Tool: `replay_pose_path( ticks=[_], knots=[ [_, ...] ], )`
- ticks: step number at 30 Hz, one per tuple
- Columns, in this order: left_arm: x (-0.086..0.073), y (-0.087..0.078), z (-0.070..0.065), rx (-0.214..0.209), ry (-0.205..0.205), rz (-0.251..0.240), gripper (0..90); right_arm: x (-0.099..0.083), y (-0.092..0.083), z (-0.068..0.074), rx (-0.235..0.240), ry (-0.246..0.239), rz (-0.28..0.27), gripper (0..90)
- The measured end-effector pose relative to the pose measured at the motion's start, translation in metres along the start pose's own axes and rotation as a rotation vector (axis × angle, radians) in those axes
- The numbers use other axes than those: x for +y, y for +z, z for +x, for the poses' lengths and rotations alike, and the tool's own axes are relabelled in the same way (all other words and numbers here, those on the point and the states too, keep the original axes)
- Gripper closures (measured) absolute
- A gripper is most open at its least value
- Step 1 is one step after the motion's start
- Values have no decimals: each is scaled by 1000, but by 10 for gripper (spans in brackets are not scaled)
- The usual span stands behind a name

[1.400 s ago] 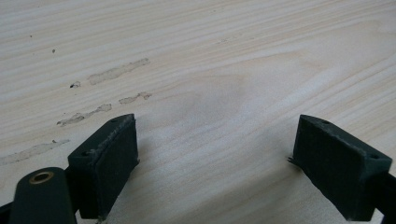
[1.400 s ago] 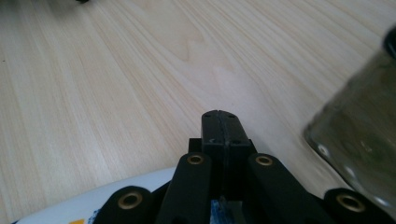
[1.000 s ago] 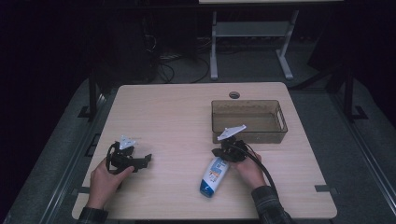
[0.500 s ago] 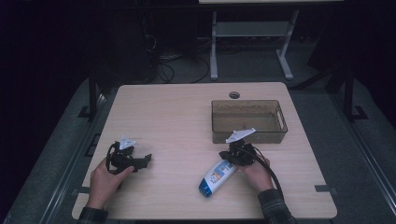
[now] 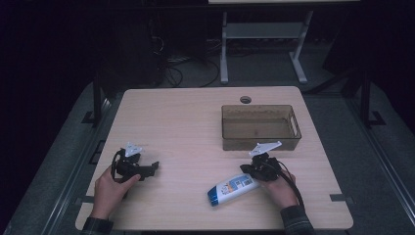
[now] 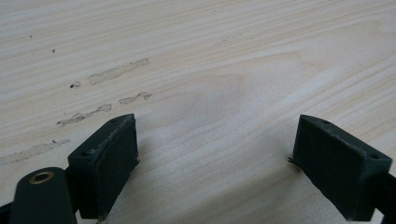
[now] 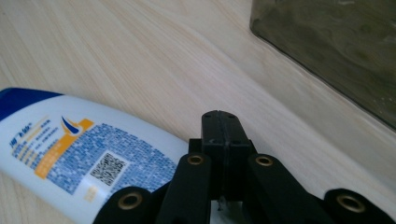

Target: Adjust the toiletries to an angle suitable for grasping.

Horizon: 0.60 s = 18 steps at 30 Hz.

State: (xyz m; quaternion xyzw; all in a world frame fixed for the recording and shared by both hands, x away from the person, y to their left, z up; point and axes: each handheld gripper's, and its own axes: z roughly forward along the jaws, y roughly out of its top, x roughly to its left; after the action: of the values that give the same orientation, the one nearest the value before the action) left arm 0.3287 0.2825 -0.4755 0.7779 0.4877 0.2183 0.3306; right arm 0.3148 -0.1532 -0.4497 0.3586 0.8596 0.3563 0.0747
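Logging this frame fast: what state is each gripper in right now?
Left gripper: open, nothing between its jaws.
Right gripper: shut, empty, beside the shampoo bottle.

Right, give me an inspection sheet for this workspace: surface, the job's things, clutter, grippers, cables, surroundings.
Surface: light wooden table with a round hole near the far edge; faint smears on the wood.
Job's things: white bottle with a blue cap lying on its side near the front edge; brown see-through bin behind it, with no contents seen in it.
Clutter: nothing seen.
Grippers: left gripper open, low over bare wood; right gripper shut with nothing between its fingers, beside the bottle's end away from the cap.
Cables: black cable runs back over the right hand.
Surroundings: dark room; white frame legs and floor cables behind the table.
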Motion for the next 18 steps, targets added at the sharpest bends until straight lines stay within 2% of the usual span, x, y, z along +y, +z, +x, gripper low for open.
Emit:
replay_pose_path(
  ticks=[2, 7, 17, 18],
  knots=[
    [0, 0, 0, 0, -1, -1, 128, -3, -3, -1, -1, 6, -4, 900],
    [0, 0, 0, 0, -1, -1, 128, -3, -16, 2, 11, 16, -53, 900],
    [0, 0, 0, 0, 0, 0, 128, -10, -25, 28, 63, -27, -75, 900],
    [0, 0, 0, 0, 0, 0, 128, -11, -25, 34, 81, -31, -74, 900]
  ],
)
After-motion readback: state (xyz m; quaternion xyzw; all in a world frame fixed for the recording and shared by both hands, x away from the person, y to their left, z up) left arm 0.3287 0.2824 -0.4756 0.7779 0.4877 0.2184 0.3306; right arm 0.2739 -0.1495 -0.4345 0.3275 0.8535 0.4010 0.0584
